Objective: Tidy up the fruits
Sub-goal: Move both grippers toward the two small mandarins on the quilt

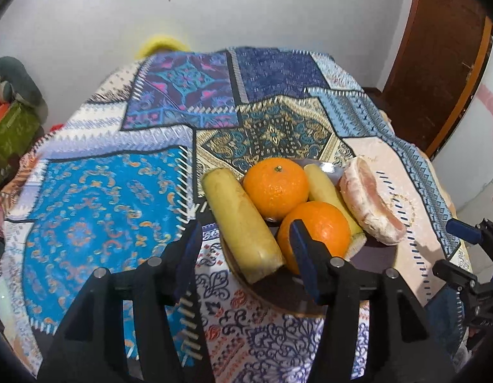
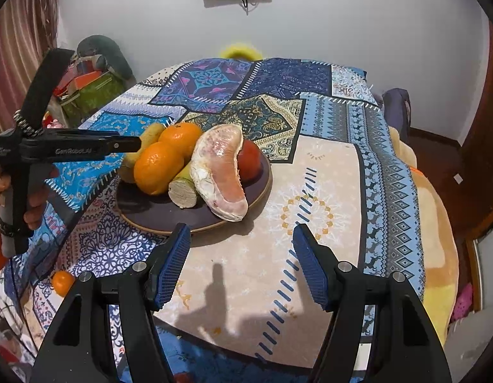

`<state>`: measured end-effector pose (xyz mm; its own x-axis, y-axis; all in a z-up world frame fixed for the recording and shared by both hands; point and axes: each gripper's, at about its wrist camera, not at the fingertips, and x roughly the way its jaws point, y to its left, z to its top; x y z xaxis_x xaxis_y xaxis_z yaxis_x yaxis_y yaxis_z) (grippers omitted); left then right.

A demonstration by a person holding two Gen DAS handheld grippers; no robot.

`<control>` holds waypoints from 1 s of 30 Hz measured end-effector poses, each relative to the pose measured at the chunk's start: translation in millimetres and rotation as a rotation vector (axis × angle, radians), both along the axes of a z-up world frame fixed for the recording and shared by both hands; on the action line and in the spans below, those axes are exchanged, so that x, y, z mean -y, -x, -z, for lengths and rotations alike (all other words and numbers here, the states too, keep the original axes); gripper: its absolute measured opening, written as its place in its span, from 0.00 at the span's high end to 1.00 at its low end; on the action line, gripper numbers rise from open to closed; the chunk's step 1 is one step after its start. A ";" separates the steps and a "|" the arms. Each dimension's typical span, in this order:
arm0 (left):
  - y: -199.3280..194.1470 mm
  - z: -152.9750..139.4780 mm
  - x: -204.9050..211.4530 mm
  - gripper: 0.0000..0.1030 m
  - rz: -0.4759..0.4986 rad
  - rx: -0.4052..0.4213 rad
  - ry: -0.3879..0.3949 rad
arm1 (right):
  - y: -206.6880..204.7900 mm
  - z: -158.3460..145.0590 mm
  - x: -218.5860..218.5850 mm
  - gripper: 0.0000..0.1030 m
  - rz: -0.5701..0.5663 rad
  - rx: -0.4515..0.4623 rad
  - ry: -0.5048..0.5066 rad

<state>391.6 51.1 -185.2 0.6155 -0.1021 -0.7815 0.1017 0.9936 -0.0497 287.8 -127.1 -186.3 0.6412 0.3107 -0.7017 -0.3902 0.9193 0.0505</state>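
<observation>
A dark plate (image 2: 240,214) on the patterned cloth holds two oranges (image 2: 158,167), two banana pieces (image 2: 182,191), a pomelo segment (image 2: 220,172) and a red fruit (image 2: 249,159). In the left wrist view the same plate (image 1: 278,287) carries the oranges (image 1: 275,186), a banana piece (image 1: 243,226) and the pomelo segment (image 1: 370,201). My left gripper (image 1: 243,233) is open, its fingers on either side of the near banana piece without touching it. My right gripper (image 2: 241,236) is open and empty, just in front of the plate. A small orange (image 2: 63,282) lies on the cloth at the near left.
The table with the patchwork cloth (image 2: 310,121) ends in a rounded edge on the right. Boxes and bags (image 2: 86,89) stand at the far left by the wall. A wooden door (image 1: 437,63) is at the right. The left gripper's body (image 2: 64,150) reaches over the plate's left side.
</observation>
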 end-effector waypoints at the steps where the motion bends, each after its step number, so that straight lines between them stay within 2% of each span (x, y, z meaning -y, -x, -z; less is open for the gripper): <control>1: 4.9 -4.4 -0.5 0.45 -0.001 0.012 -0.004 | 1.6 -2.4 -0.6 0.39 0.000 0.005 0.002; 4: 27.5 -22.3 -1.1 0.45 -0.007 0.058 -0.026 | 10.9 -13.0 -3.1 0.39 -0.004 0.024 0.008; 9: 73.0 -49.3 -6.1 0.44 -0.025 0.121 -0.016 | 31.3 -33.9 -7.6 0.38 -0.010 0.063 0.008; 11: 91.0 -57.2 -8.4 0.43 -0.029 0.141 -0.010 | 41.5 -42.6 -10.3 0.35 -0.013 0.077 0.006; 16: 140.3 -73.2 -13.0 0.36 -0.042 0.197 -0.025 | 62.1 -55.4 -21.0 0.33 -0.021 0.110 0.010; 22: 184.7 -79.0 -17.6 0.33 -0.050 0.216 -0.021 | 89.4 -63.2 -37.8 0.33 -0.043 0.124 0.020; 30: 219.0 -63.8 -31.2 0.33 -0.088 0.197 0.024 | 118.3 -54.7 -62.1 0.27 -0.081 0.105 0.036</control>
